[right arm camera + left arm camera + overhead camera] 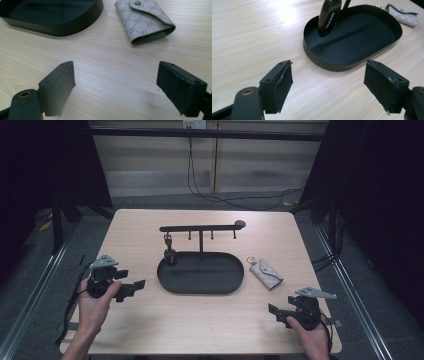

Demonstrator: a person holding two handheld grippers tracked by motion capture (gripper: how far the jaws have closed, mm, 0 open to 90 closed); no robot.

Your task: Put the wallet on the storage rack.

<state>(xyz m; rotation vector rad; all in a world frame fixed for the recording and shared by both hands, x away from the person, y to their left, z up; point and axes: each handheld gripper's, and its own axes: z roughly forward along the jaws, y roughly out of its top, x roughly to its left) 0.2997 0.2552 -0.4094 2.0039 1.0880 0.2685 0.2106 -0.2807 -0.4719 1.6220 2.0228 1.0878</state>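
- I hold the right gripper (274, 310) near the bench's front right corner, jaws spread wide, nothing between them.
- The key pouch (144, 20) lies flat just right of the black tray (200, 287), ahead of those jaws; its long axis runs diagonally, ring end toward the far edge.
- The left gripper (136, 286), equally wide open and empty, sits beyond the tray, so the right is nearer.
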